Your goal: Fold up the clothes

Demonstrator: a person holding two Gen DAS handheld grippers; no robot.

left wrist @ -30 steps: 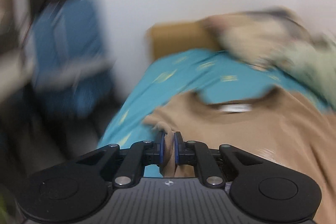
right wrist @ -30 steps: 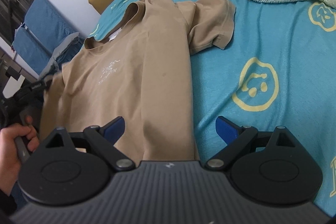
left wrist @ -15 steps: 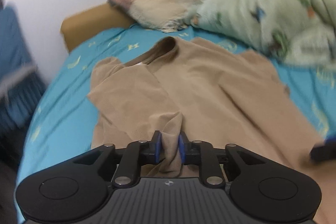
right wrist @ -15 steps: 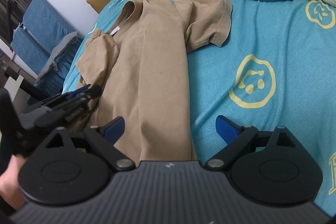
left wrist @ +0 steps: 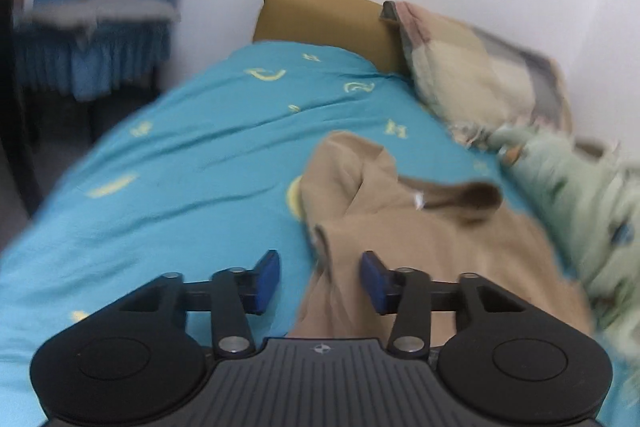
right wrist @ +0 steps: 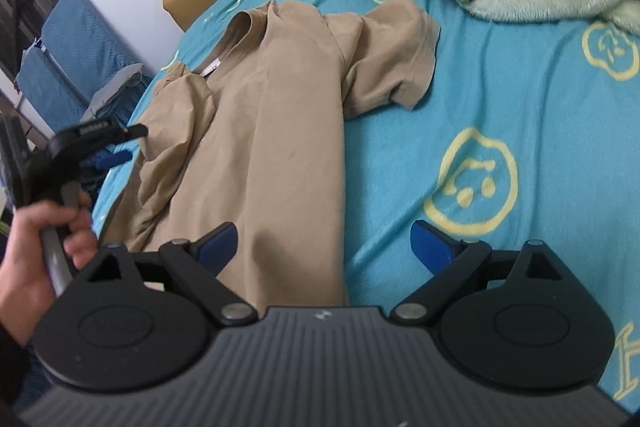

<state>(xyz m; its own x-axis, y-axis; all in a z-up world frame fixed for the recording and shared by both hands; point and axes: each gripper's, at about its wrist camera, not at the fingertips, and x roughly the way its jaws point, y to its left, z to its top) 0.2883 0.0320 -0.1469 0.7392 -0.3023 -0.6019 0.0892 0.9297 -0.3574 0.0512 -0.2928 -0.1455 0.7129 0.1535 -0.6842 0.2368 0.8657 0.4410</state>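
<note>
Sleeve (left wrist: 352, 183) dropped onto shirt (right wrist: 276, 131).
My left tongs (left wrist: 320, 281) are opening, cloth loose between; right tongs (right wrist: 324, 243) released. First fold done.

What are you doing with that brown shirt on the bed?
A person is folding a tan T-shirt laid out on a bed with a blue sheet. One sleeve side has been flopped over the shirt's body. The left hand-held gripper is opening its jaws, with loose cloth between them that the pads no longer pinch. The right hand-held gripper hangs wide open over the shirt's bottom edge, holding nothing. The other sleeve lies flat, not yet folded.
</note>
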